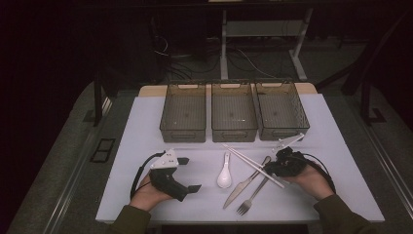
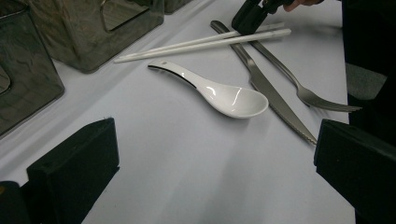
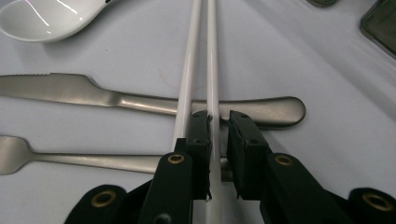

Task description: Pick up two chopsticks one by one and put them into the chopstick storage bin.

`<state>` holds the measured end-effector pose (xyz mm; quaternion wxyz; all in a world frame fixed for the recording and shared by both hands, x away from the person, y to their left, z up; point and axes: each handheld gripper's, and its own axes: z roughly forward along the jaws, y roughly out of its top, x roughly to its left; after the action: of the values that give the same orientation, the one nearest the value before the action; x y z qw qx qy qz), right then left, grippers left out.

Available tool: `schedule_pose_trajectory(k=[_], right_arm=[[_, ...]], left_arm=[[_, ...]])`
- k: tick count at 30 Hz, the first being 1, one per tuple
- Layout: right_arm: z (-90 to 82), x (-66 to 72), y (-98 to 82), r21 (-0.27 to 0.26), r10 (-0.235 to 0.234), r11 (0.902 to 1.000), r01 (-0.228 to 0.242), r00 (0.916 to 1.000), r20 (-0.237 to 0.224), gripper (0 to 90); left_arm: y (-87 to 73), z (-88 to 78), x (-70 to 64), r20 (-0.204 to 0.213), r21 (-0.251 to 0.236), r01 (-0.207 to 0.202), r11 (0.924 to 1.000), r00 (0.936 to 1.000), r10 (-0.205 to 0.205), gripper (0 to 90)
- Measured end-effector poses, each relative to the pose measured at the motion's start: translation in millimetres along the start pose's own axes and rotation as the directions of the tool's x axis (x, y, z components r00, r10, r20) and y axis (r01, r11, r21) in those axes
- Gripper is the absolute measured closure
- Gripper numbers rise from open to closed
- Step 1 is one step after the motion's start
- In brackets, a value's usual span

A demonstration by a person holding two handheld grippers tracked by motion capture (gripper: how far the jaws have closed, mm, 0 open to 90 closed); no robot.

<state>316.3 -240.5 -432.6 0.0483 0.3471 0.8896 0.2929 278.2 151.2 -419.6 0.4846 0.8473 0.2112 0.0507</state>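
Right of the spoon [image 1: 224,176], chopsticks [image 1: 253,165] being picked up.
Right gripper [image 3: 218,119] has narrowed round one chopstick only; the other lies outside. Left gripper [image 2: 210,154] gapes, empty. Next, probably: gather both, lift clear of the knife [image 3: 140,100].

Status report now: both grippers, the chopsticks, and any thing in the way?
Left gripper open, off the cutlery. Right gripper jaws narrow around one of the chopsticks; the other outside. Knife and fork underneath.
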Motion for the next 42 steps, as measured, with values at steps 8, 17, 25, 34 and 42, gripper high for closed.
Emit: schedule_pose_trajectory(k=[8,17,25,34,42], right_arm=[[3.4,0.4,-0.8,0.014,-0.014,0.9998,0.014,0.9999,0.003,79.7],[3.6,0.5,-1.4,0.012,-0.018,0.9998,0.018,0.9998,0.012,82.8],[2.5,-0.1,-1.9,0.006,-0.040,0.9992,0.040,0.9991,0.014,84.0],[-10.2,-5.6,-4.4,-0.040,-0.012,0.9991,0.011,0.9998,-0.014,84.1],[-30.8,-7.6,-5.8,-0.100,0.000,0.9950,-0.004,0.9992,-0.040,84.1]], left_arm=[[0.1,-0.1,-0.1,0.001,0.000,-0.001,1.0000,1.0000,0.001,0.0],[0.1,0.1,-0.3,0.002,0.001,-0.003,1.0000,1.0000,0.003,0.0],[0.1,0.3,-0.5,0.003,0.001,-0.003,1.0000,1.0000,0.003,0.0],[0.0,0.2,-0.6,0.003,0.001,-0.003,1.0000,1.0000,0.003,0.0],[-0.8,0.3,-0.6,0.004,0.001,-0.003,1.0000,1.0000,0.003,0.0]])
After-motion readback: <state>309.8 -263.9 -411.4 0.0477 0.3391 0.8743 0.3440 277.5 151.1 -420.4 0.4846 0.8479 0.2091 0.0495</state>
